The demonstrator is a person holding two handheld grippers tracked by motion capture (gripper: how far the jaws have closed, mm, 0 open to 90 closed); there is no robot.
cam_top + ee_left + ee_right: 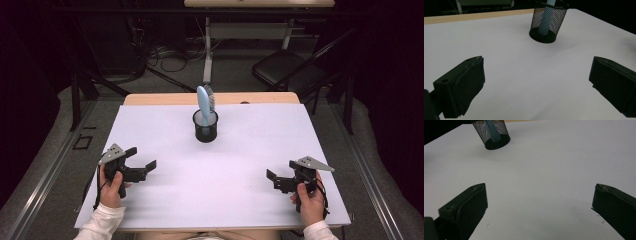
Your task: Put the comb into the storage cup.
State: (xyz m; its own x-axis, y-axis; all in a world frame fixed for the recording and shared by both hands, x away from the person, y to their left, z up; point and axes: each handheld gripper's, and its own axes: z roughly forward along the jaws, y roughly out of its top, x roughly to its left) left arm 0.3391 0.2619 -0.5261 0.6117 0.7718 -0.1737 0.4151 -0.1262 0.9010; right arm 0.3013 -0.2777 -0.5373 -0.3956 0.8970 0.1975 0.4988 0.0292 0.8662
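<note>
A black mesh cup (205, 126) stands upright at the far middle of the white table (225, 200). A light blue hairbrush (204, 102) stands in it, bristle head up. My left gripper (142, 157) is held low at the near left, open, with nothing between its jaws. My right gripper (281, 170) is held at the near right, also open with bare table between its jaws. The left gripper view has the cup (554, 25) ahead, beyond the open gripper (536, 82), with the brush handle (546, 22) inside. In the right gripper view the cup (501, 131) lies far off to the upper left of the open gripper (539, 205).
A wooden strip (165, 98) edges the table's far side. Beyond it stand a black folding chair (285, 70), a desk leg (207, 50) and loose cables on the floor. Dark stands flank the table at both sides.
</note>
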